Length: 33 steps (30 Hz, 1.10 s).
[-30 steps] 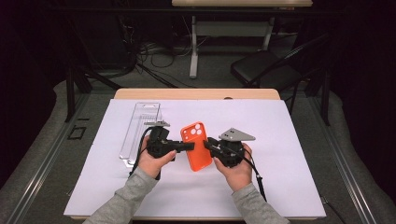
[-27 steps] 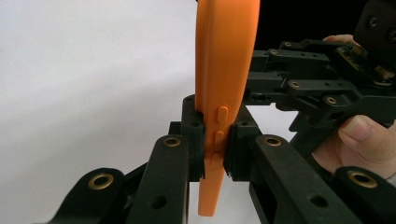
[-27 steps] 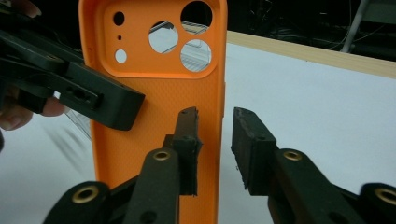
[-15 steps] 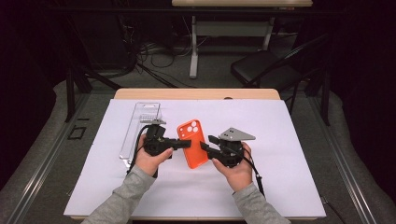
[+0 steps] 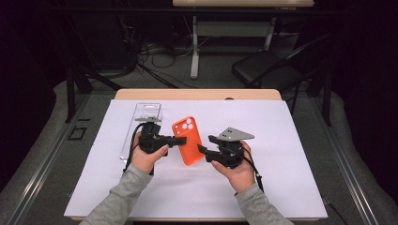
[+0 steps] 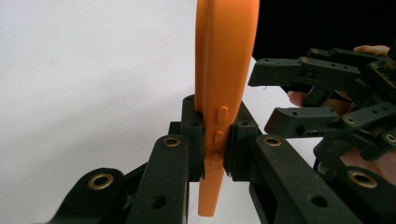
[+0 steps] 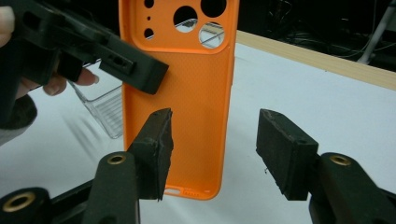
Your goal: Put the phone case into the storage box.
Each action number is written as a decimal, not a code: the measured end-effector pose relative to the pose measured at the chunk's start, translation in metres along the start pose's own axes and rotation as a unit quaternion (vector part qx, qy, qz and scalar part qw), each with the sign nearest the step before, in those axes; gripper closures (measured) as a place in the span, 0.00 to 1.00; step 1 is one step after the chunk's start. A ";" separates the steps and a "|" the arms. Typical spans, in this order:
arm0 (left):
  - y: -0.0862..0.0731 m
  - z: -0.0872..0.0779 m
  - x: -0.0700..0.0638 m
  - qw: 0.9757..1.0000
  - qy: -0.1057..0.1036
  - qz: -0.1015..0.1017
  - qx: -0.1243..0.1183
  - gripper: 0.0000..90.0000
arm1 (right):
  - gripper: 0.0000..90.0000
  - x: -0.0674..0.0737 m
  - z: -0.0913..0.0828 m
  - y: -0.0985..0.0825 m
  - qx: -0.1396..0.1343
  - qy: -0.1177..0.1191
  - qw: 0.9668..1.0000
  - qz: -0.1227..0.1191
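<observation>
1. The orange phone case [image 5: 187, 140] is held off the white counter [image 5: 291, 187], pinched on its long edge by the left tool [image 5: 180, 139]. That tool's jaws are closed tight on the button side of the case, one pad on each face.
2. The right tool [image 5: 202, 150] sits at the case's opposite long edge, near its lower end. Its jaws have just been opening and now stand about half apart. Seen in the right gripper view, the case [image 7: 177, 93] lies beyond the pads [image 7: 156, 149], and I cannot tell if the left pad touches it; it grips nothing.
3. Risk: the case now likely hangs from one narrow pinch on a thin, flexible edge. A tilt of the left hand could let it swivel or slide out and drop to the counter.
4. Risk: the right tool's jaws lie close to the case, so a careless sideways move could knock it loose.
5. The clear plastic package [image 5: 143, 123] lies on the counter left of the case, beyond the left hand [image 5: 145, 157]. A dropped case should miss it.
</observation>
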<state>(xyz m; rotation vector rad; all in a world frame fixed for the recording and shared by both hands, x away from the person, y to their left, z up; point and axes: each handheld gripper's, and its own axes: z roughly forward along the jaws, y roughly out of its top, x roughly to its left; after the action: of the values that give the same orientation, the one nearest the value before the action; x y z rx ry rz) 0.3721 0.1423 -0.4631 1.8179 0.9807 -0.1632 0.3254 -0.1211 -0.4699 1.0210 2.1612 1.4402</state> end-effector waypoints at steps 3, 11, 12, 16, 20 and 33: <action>0.001 -0.002 0.002 1.000 0.001 0.002 -0.001 0.90 | 0.49 0.002 0.000 0.001 -0.009 0.015 1.000 -0.013; 0.002 -0.006 0.004 1.000 0.007 0.008 0.001 0.90 | 0.48 0.005 -0.002 0.004 -0.008 0.033 0.999 -0.018; 0.003 -0.006 0.004 1.000 0.008 0.011 0.001 0.90 | 0.46 0.005 -0.003 0.005 -0.007 0.035 0.999 -0.017; 0.004 -0.008 0.003 1.000 0.005 0.018 0.002 0.90 | 0.40 0.005 -0.004 0.006 -0.017 0.046 0.999 -0.003; 0.005 -0.010 0.003 1.000 0.001 0.024 0.001 0.90 | 0.36 0.004 -0.006 0.006 -0.016 0.044 0.999 -0.009; 0.006 -0.013 0.003 0.999 0.001 0.034 0.005 0.90 | 0.23 0.001 -0.006 0.007 0.008 0.035 0.999 -0.011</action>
<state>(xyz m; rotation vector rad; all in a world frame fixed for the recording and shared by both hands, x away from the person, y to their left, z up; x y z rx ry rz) 0.3743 0.1537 -0.4538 1.8583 0.9190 -0.1237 0.3232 -0.1231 -0.4612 0.9614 2.2302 1.4713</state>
